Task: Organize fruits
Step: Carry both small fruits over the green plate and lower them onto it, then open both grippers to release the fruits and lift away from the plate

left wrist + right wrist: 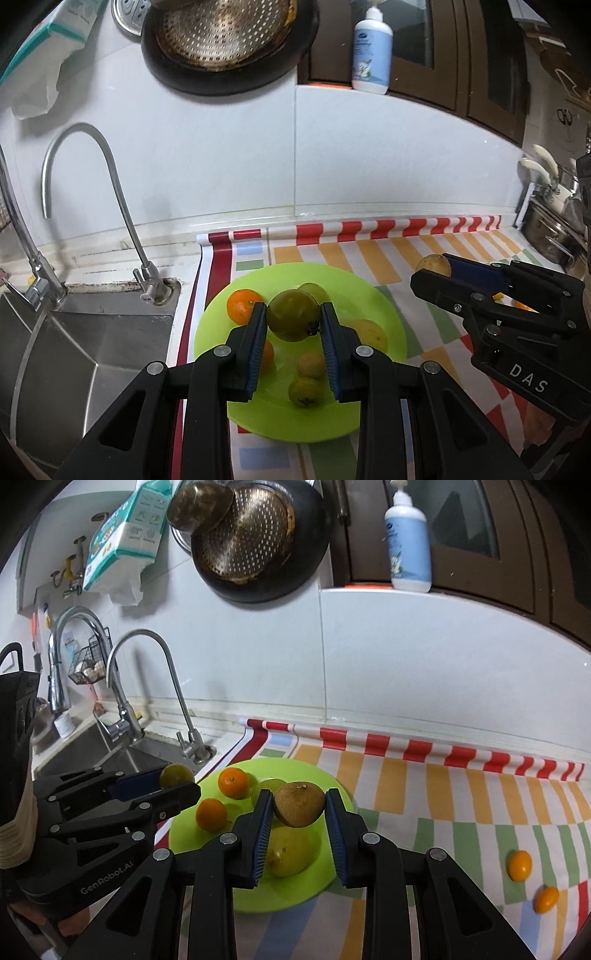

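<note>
Left wrist view: our left tool [293, 319] pinched a smooth green fruit [293, 314] across its middle; the right tool [299, 808] clamped a brown, probably firmer fruit [299, 804].

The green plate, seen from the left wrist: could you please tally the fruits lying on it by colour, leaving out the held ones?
Orange fruits: 2
Yellow-green fruits: 4
Total: 6

Fruit crowds the green plate [332, 786]; the striped cloth [443, 812] to its right lies open but for two kumquats [520, 865].
</note>
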The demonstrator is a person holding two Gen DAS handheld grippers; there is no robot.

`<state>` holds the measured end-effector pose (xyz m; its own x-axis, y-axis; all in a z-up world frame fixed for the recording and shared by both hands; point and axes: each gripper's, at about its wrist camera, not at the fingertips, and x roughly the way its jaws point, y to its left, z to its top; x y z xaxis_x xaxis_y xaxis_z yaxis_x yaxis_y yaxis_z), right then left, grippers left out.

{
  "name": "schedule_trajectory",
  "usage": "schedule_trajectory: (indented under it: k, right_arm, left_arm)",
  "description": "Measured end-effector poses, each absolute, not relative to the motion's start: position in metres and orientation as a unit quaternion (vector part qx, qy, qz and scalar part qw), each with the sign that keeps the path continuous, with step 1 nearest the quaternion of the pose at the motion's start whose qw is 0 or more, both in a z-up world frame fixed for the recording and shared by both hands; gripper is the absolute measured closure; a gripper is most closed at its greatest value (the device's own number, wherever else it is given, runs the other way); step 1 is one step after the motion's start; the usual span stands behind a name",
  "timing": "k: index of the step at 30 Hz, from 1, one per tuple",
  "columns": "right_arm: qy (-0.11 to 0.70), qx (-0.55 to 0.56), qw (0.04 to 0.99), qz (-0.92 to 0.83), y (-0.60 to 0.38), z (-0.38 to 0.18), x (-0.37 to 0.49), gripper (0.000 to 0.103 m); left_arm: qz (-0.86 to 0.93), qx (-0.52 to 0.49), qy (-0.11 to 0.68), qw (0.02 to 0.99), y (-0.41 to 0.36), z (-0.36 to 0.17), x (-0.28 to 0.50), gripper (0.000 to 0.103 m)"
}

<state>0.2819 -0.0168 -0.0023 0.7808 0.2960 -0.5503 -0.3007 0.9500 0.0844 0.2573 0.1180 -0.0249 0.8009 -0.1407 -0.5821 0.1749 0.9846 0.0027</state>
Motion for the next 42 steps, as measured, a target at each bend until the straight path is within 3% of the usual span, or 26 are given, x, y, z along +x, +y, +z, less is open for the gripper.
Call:
schedule_trajectory:
  k: [23,27,35,42]
  right_arm:
    - [0.336,-0.005,0.925,0.175,-0.004,-0.048,0.337,0.073]
    - [0.335,-0.001,0.926,0.172,-0.005,-0.047,0.337,0.066]
    - [0.324,0.005,0.933,0.158,-0.013,-0.036,0.322,0.066]
    - [0.304,0.005,0.943,0.134,-0.022,-0.020,0.299,0.051]
  left_arm:
    - [-0.084,0.021,0.346,0.934,0.124,-0.061,0.305,0.073]
    - [-0.079,0.022,0.342,0.936,0.124,-0.059,0.302,0.066]
    - [-0.066,0.021,0.328,0.942,0.126,-0.046,0.286,0.058]
    - [-0.054,0.019,0.311,0.949,0.127,-0.032,0.266,0.044]
